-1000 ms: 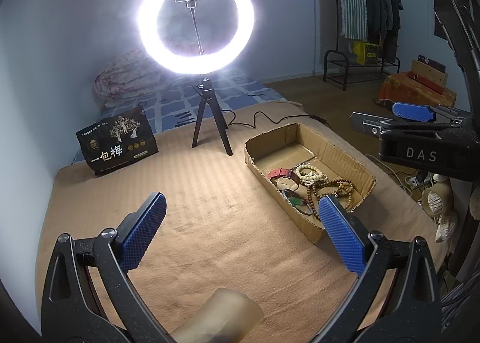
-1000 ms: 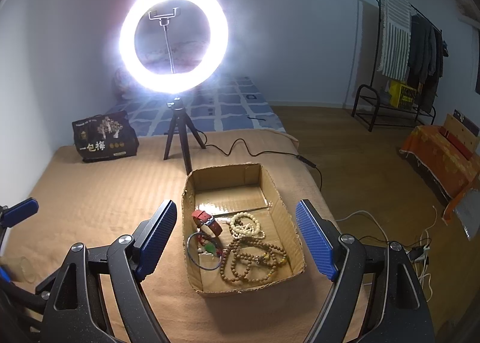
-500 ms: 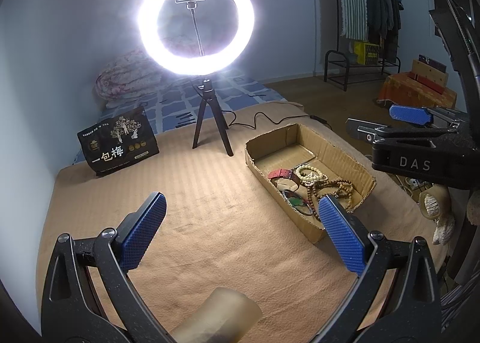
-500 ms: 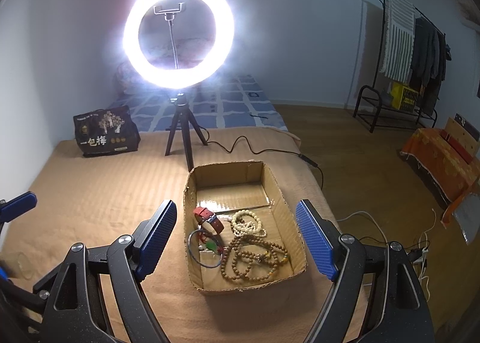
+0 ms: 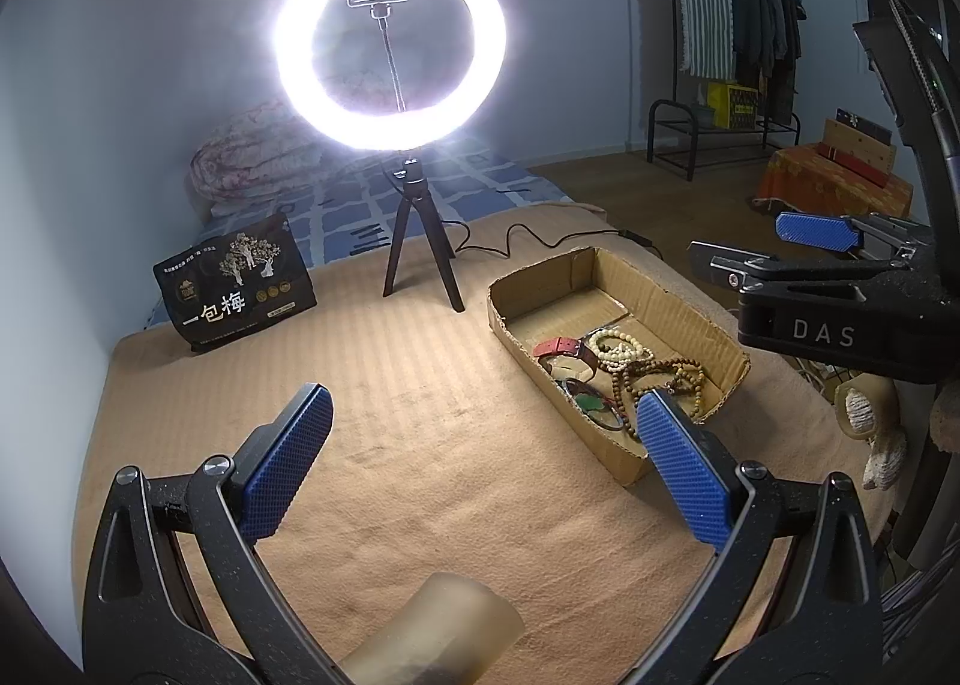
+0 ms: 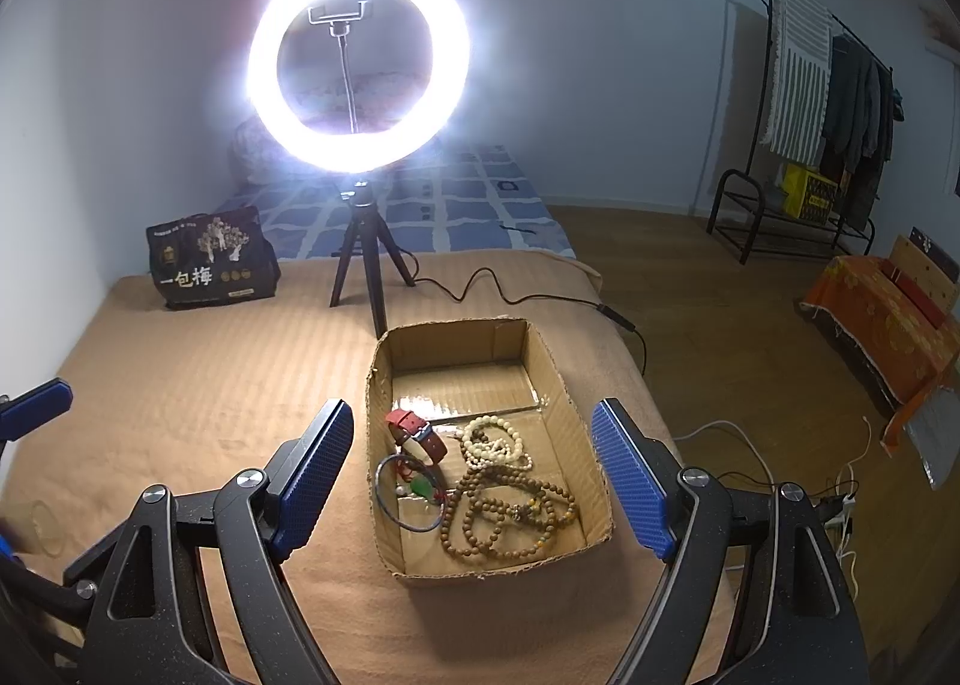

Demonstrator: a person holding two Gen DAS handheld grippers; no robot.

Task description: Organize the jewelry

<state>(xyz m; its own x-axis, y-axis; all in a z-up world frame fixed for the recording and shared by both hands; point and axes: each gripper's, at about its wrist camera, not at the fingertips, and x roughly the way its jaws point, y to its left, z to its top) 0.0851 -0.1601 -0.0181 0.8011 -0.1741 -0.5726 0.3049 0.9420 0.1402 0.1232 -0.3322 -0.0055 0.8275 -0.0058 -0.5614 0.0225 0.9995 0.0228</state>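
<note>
Right wrist, tongs (image 6: 474,481) agape above box rim (image 6: 498,568)

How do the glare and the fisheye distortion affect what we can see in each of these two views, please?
Left wrist view: the ring light blooms white, washing out the wall around it; the cardboard box stays readable, though the frame edges bend. Right wrist view: the same light flares harder, a bright reflection shines on the box floor, yet the brown beads remain sharp; the clothes rack curves near the rim.
</note>
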